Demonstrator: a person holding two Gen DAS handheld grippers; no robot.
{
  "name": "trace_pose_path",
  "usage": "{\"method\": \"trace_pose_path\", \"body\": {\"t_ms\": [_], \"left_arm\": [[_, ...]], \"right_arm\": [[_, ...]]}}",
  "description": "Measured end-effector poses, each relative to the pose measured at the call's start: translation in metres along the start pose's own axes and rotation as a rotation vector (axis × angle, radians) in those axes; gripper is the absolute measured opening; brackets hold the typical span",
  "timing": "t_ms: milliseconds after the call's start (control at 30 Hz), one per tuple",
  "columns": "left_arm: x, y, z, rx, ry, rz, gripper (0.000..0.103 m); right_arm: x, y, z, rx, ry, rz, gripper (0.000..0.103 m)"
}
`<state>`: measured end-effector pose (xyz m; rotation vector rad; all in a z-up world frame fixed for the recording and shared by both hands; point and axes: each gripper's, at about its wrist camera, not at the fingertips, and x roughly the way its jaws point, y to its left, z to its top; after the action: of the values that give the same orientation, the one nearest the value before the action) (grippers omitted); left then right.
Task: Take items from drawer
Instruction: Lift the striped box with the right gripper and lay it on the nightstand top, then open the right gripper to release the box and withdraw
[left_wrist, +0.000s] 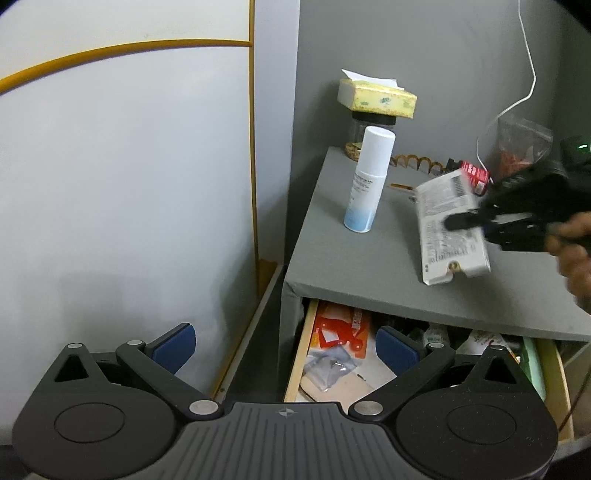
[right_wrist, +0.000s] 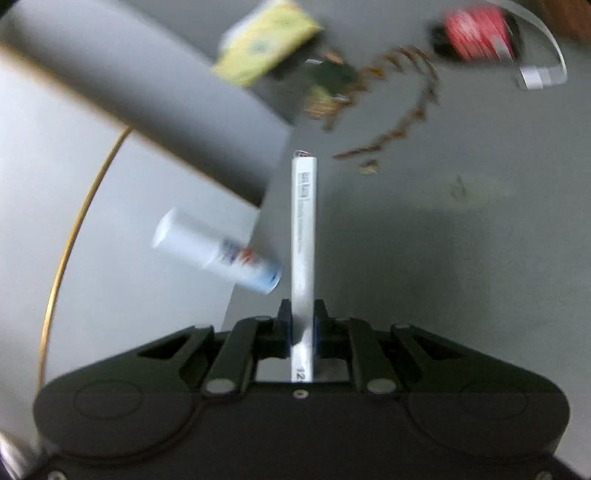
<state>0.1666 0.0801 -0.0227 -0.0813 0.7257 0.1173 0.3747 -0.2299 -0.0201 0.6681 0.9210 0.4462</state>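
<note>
The drawer (left_wrist: 301, 354) under the grey cabinet top (left_wrist: 354, 258) stands pulled out, with red and clear packets (left_wrist: 340, 332) and other clutter inside. My left gripper (left_wrist: 286, 345) is open and empty, held in front of the drawer's left end. My right gripper (left_wrist: 461, 221) is shut on a flat white box (left_wrist: 448, 229) and holds it above the cabinet top at the right. In the right wrist view the box (right_wrist: 303, 236) stands edge-on between the closed pads (right_wrist: 284, 325), with the gripper (right_wrist: 303, 321) over the grey top.
A white spray bottle (left_wrist: 367, 179) stands upright on the cabinet top, also seen in the right wrist view (right_wrist: 218, 254). Behind it are a jar topped by a yellow tissue pack (left_wrist: 376, 98), a brown coiled clip (left_wrist: 413, 162), a red-filled bag (left_wrist: 517, 147) and a white cable (left_wrist: 528, 66). A white wall panel (left_wrist: 129, 184) is left.
</note>
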Motion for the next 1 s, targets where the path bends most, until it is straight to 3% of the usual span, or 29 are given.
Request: {"method": "trace_pose_path", "body": {"t_ms": [67,133,267,300,433,667,867,1000], "left_arm": [[0.000,0.002,0.000,-0.007,0.002,-0.004,0.103],[0.000,0.003,0.001,-0.011,0.002,-0.008,0.103],[-0.001,0.002,0.001,-0.014,0.005,-0.019,0.103],[-0.001,0.002,0.001,-0.012,0.004,-0.024,0.103],[-0.002,0.002,0.001,-0.010,0.003,-0.028,0.103],[-0.002,0.005,0.001,-0.020,0.004,-0.022,0.103],[-0.002,0.003,0.001,-0.016,0.002,-0.022,0.103],[-0.003,0.005,0.002,-0.027,-0.005,-0.018,0.103]], "right_arm": [[0.012,0.002,-0.001,-0.017,-0.003,-0.061,0.025],[0.015,0.004,-0.003,-0.069,-0.014,-0.149,0.031],[0.002,0.026,-0.012,-0.220,-0.060,-0.305,0.065],[-0.002,0.033,-0.017,-0.263,-0.081,-0.345,0.066],[-0.013,0.044,-0.036,-0.314,-0.071,-0.363,0.067],[0.015,0.066,-0.066,-0.490,-0.019,-0.458,0.067],[0.037,0.067,-0.065,-0.482,-0.037,-0.467,0.067],[0.029,0.072,-0.064,-0.472,-0.060,-0.476,0.067]]}}
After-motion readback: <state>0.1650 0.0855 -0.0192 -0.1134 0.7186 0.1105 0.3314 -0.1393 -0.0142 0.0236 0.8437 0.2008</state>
